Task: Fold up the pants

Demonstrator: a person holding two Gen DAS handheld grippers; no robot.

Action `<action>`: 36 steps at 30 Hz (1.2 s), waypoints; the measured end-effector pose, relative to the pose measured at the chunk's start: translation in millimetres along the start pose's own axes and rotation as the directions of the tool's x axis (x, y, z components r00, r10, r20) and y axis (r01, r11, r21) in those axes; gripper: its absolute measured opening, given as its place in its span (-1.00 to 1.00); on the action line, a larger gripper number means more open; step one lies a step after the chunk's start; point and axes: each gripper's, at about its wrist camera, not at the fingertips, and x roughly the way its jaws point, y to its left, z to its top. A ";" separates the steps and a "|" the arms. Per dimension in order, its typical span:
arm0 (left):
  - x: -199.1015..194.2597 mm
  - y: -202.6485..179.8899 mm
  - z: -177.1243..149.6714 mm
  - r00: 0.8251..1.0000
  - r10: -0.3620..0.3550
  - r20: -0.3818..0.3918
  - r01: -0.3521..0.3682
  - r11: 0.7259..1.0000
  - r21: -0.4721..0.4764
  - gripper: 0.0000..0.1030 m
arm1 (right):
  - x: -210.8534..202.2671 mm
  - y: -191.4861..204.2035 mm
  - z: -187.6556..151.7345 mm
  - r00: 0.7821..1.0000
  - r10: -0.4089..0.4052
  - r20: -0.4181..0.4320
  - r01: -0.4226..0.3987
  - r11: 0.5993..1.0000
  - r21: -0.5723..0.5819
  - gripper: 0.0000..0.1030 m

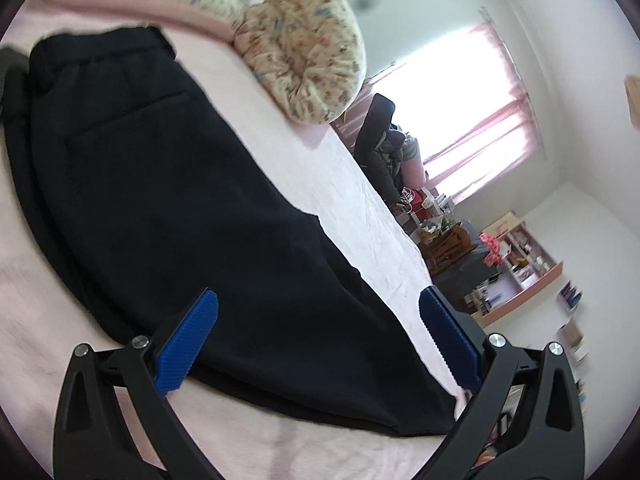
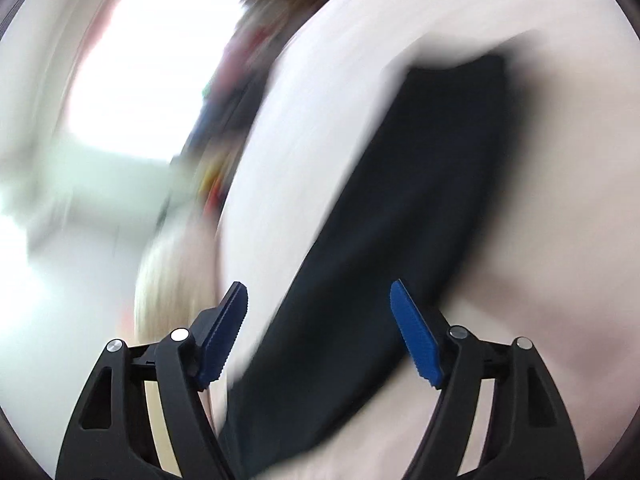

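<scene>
Your left gripper [image 1: 318, 332] hangs wide apart over the black pants [image 1: 192, 208], holding nothing; its blue pads straddle the narrow leg end, which points toward five o'clock in the left wrist view. The pants lie flat on the pink bed [image 1: 380, 236], legs apparently stacked one over the other, waistband up at eleven o'clock beside the floral pillow [image 1: 308, 48]. That lengthwise layout looks ready for a crosswise fold, so you are probably placed here to pinch the hem.

Your right gripper [image 2: 318, 320] also stands wide with nothing clamped. Its view is heavily blurred, but the dark cloth runs from six o'clock up toward one o'clock between its pads, with no contact that you can make out. You seem to be lining up on the same end.
</scene>
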 end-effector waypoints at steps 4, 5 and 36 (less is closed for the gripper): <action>3.8 0.5 -2.6 1.000 0.006 -0.007 -0.006 1.000 -0.006 0.96 | -37.8 -51.4 48.8 0.979 -0.096 0.182 0.075 0.990 0.120 0.46; 4.7 -0.2 -3.5 1.000 0.009 -0.007 -0.009 1.000 0.000 0.96 | -38.4 -61.8 53.2 0.980 -0.084 0.181 0.056 0.986 0.155 0.46; 3.1 4.9 -8.7 0.999 0.044 -0.003 -0.044 0.999 -0.009 0.96 | -0.9 28.6 50.4 0.973 0.031 0.230 0.038 0.956 -0.291 -0.61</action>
